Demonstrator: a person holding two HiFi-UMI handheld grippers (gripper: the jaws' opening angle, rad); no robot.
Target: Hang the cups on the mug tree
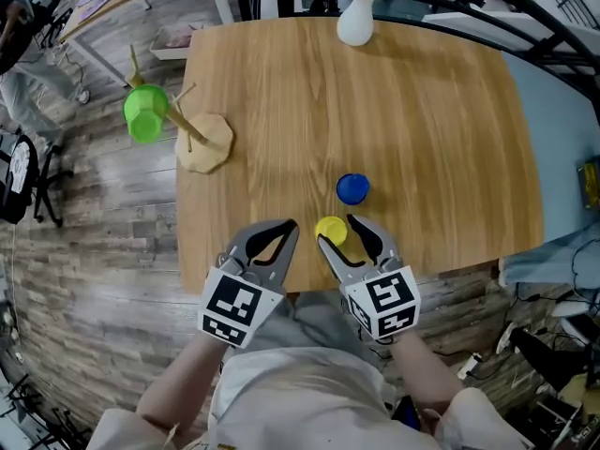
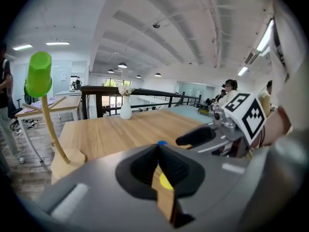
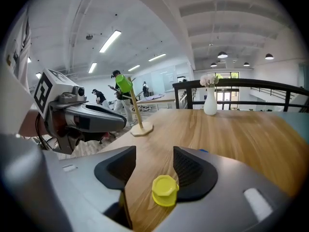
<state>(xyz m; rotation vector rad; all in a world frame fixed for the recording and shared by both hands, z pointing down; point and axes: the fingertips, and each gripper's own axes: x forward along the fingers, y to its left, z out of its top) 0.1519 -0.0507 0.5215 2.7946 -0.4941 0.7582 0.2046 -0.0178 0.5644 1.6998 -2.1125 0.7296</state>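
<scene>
We're at the pick: right claw (image 3: pixel 153 166) open around the yellow cup (image 1: pixel 329 228) near the surface (image 1: pixel 422 111) front edge, not gripping yet, left claw (image 1: pixel 291 225) closed, empty; next we squeeze the cup and lift it to a free peg on the mug tree (image 1: pixel 202 139).

On table (image 1: pixel 422 111): mug tree (image 1: pixel 203 143) at left edge, vase (image 1: pixel 355 22) at far edge, rear cup (image 1: pixel 352 188) behind front cup (image 1: pixel 330 230).

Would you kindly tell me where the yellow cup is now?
In the head view, the yellow cup sits on the table near its front edge, between the right gripper's open jaws, with the blue cup just beyond.
</scene>
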